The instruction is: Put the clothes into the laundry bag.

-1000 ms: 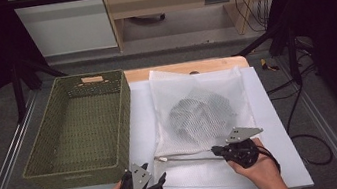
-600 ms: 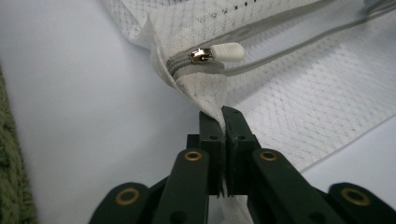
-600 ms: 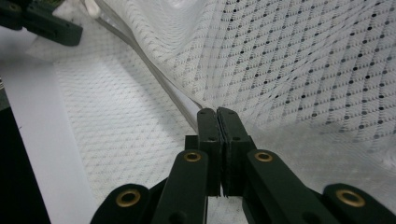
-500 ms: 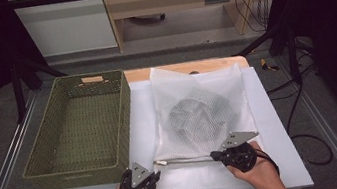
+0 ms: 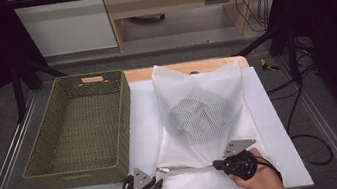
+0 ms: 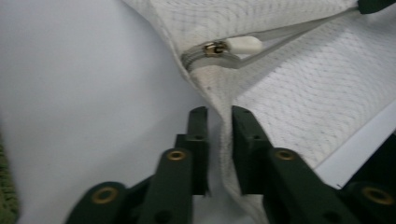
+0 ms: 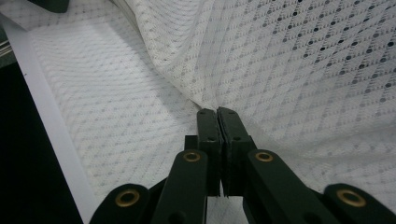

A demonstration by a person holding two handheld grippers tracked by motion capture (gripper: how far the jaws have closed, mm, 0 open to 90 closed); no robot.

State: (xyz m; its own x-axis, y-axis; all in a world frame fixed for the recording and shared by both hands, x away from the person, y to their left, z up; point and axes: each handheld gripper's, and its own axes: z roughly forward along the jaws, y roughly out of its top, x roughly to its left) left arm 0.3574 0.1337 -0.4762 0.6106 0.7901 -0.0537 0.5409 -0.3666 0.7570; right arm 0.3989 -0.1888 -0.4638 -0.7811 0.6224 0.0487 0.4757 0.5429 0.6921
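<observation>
A white mesh bag lies on the white table cover with a dark grey bundle inside it. Its zipper pull sits at the near left corner. My left gripper is at that corner. Its jaws have just been opening and now stand slightly apart, with a fold of the bag's corner between them. My right gripper is at the bag's near right edge, and its jaws are shut on a pinch of the mesh.
A green woven basket stands at the left of the table beside the bag. The white cover shows bare between basket and bag. The table's near edge runs just behind both hands.
The left jaws closed on the bag's corner and have parted again. The right gripper has drawn a little toward the near edge with the mesh.
</observation>
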